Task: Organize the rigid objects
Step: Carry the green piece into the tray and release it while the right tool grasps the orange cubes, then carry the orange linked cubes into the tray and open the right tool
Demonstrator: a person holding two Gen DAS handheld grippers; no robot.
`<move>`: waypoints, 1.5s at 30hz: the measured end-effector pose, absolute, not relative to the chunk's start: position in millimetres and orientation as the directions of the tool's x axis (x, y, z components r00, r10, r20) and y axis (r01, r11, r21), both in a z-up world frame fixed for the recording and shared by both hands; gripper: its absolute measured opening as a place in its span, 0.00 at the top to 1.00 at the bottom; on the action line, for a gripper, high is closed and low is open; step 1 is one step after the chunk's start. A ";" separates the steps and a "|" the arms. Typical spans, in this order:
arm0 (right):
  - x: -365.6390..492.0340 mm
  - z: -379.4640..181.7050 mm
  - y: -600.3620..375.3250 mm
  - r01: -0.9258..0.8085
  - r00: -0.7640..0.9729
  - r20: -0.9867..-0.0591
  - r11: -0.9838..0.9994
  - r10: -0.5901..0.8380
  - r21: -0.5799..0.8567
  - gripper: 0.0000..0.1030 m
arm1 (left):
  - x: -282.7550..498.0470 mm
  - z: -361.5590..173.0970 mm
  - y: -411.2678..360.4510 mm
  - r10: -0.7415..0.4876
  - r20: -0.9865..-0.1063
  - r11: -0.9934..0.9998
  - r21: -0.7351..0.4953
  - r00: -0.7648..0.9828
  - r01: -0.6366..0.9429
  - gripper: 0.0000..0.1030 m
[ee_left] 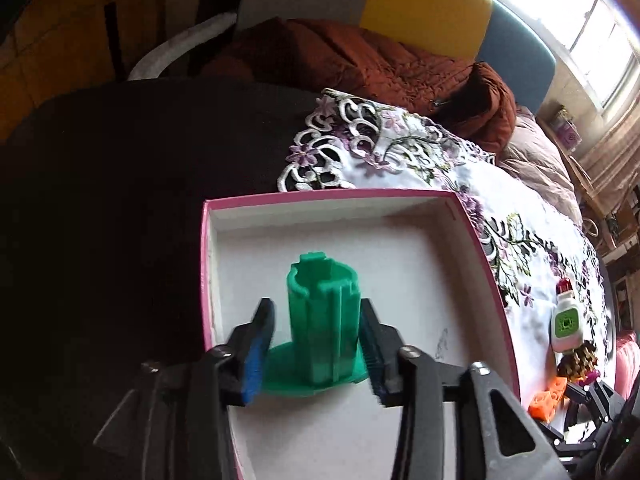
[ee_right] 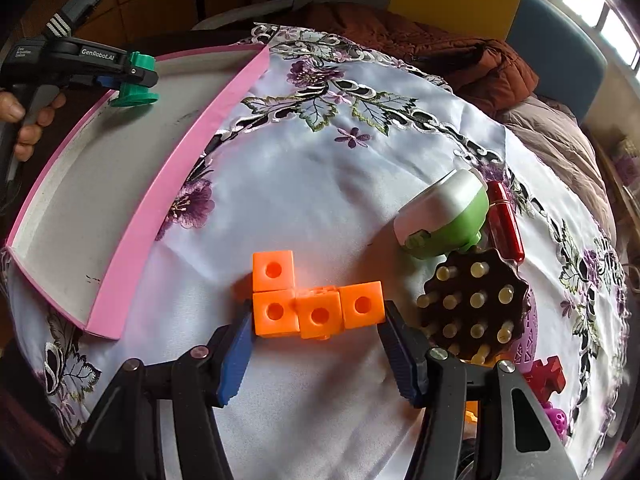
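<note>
A green ribbed plastic cylinder on a round base [ee_left: 322,328] stands upright on the floor of the pink-walled box [ee_left: 332,196]. My left gripper [ee_left: 316,348] is open around it, one pad on each side with small gaps. It also shows in the right wrist view [ee_right: 136,76], with the green piece [ee_right: 138,80] and the box [ee_right: 168,184]. My right gripper [ee_right: 316,332] is open, its pads flanking the row of joined orange cubes [ee_right: 316,304] lying on the white flowered cloth [ee_right: 320,152].
Right of the cubes lie a white and green device [ee_right: 444,220], a red cylinder [ee_right: 506,220], a brown disc with pegs [ee_right: 472,304], a dark red puzzle piece [ee_right: 550,372] and purple pieces [ee_right: 556,420]. A brown jacket [ee_right: 440,40] lies behind the table.
</note>
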State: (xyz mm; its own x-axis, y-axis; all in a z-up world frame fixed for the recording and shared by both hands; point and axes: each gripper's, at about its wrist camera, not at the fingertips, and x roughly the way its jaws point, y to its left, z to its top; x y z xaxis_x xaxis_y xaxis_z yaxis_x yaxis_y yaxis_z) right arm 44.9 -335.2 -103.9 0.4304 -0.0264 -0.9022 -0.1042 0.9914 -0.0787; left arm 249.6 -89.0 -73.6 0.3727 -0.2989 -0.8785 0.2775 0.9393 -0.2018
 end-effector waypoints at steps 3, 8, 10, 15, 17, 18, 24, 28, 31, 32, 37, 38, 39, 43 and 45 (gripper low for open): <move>44.8 -103.9 -334.7 -0.105 0.432 -0.902 0.991 -0.028 -0.081 0.41 | 242.8 -65.7 -83.5 -0.292 -0.870 0.944 -0.196 0.397 0.266 0.57; 44.1 -104.1 -334.8 -0.106 0.434 -0.900 0.991 -0.031 -0.085 0.41 | 212.9 -44.3 -69.7 -0.312 -0.840 0.942 -0.215 0.443 0.257 0.55; 44.1 -104.2 -334.6 -0.106 0.435 -0.900 0.991 -0.032 -0.086 0.41 | 198.2 -40.7 -66.2 -0.319 -0.836 0.940 -0.220 0.446 0.260 0.55; 43.8 -104.6 -333.6 -0.108 0.436 -0.899 0.990 -0.036 -0.092 0.41 | 147.8 -35.6 -64.4 -0.319 -0.828 0.938 -0.206 0.461 0.279 0.55; 44.2 -104.5 -334.6 -0.105 0.434 -0.900 0.991 -0.032 -0.085 0.41 | 125.4 -34.1 -66.3 -0.317 -0.824 0.936 -0.191 0.470 0.296 0.55; 44.2 -104.4 -334.6 -0.104 0.435 -0.900 0.991 -0.032 -0.086 0.41 | 118.2 -33.5 -67.0 -0.320 -0.821 0.934 -0.192 0.473 0.300 0.55; 43.4 -104.5 -333.4 -0.104 0.439 -0.897 0.990 -0.041 -0.096 0.41 | 73.6 -31.1 -73.1 -0.316 -0.808 0.932 -0.164 0.498 0.324 0.55; 42.4 -104.8 -331.9 -0.108 0.445 -0.894 0.988 -0.050 -0.110 0.41 | 62.4 -35.1 -72.6 -0.278 -0.819 0.942 -0.130 0.501 0.310 0.55; 41.8 -104.8 -332.0 -0.107 0.446 -0.893 0.988 -0.051 -0.110 0.41 | 54.4 -35.0 -70.6 -0.257 -0.815 0.947 -0.104 0.520 0.304 0.55; 41.8 -104.9 -332.1 -0.107 0.447 -0.893 0.988 -0.051 -0.110 0.41 | 52.9 -35.0 -69.7 -0.253 -0.813 0.948 -0.099 0.525 0.303 0.55; 41.6 -105.2 -331.4 -0.108 0.448 -0.892 0.987 -0.057 -0.117 0.41 | 47.9 -35.0 -68.3 -0.246 -0.813 0.948 -0.090 0.528 0.304 0.55; 41.7 -105.1 -331.1 -0.107 0.448 -0.892 0.987 -0.057 -0.117 0.41 | 47.7 -35.3 -68.1 -0.248 -0.814 0.948 -0.093 0.525 0.304 0.55; 41.8 -105.1 -331.4 -0.106 0.447 -0.893 0.988 -0.056 -0.116 0.41 | 48.0 -35.4 -68.2 -0.250 -0.814 0.948 -0.095 0.524 0.304 0.55; 41.9 -105.3 -330.8 -0.102 0.448 -0.892 0.988 -0.059 -0.117 0.41 | 46.6 -35.8 -67.2 -0.254 -0.814 0.947 -0.100 0.522 0.306 0.55; 41.7 -105.6 -331.3 -0.098 0.449 -0.892 0.989 -0.058 -0.113 0.41 | 46.2 -36.1 -66.2 -0.254 -0.814 0.947 -0.100 0.522 0.305 0.55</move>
